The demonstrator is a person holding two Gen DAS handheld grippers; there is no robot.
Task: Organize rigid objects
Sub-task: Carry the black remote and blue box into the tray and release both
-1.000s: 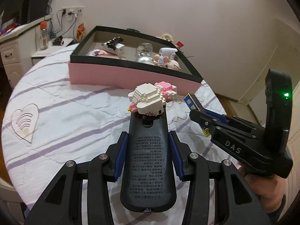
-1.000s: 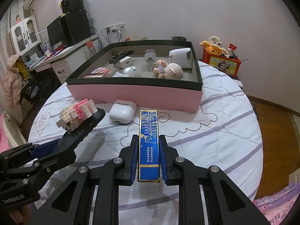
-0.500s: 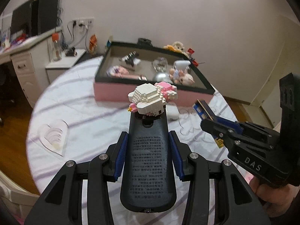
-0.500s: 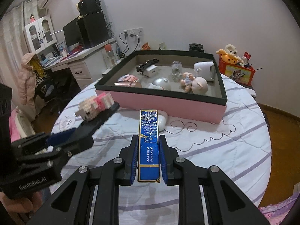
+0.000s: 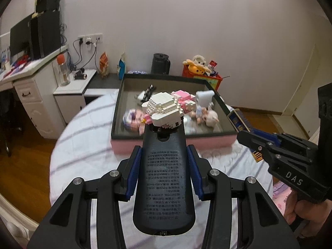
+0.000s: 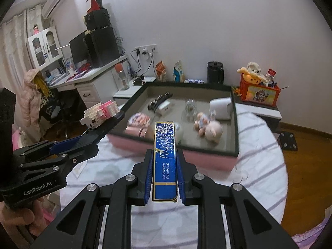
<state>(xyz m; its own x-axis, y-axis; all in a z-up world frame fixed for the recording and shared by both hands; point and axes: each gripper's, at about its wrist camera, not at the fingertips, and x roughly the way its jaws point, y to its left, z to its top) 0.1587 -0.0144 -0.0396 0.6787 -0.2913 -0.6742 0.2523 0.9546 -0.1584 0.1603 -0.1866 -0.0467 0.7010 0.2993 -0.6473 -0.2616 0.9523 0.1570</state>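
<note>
My left gripper (image 5: 164, 178) is shut on a black remote control (image 5: 164, 186), held high above the table; a white and pink brick figure (image 5: 168, 110) rests on the remote's far end. My right gripper (image 6: 165, 178) is shut on a long blue box with gold trim (image 6: 165, 155), also held high. Each gripper shows in the other's view: the right one with the blue box (image 5: 238, 120), the left one with the brick figure (image 6: 101, 112). Ahead lies the pink tray with a dark rim (image 5: 166, 143), also in the right wrist view (image 6: 186, 155).
The tray holds a doll (image 6: 209, 128), a white device (image 6: 221, 108), a glass globe (image 6: 189, 105), a black strip (image 6: 159, 100) and pink items (image 6: 138, 122). The round table has a striped white cloth (image 5: 87, 145). A desk (image 5: 31, 83) stands left; a red toy box (image 6: 259, 91) behind.
Both grippers have risen and pulled back with their loads, so the tray now sits lower and farther. The white earbud case in front of the tray is out of sight.
</note>
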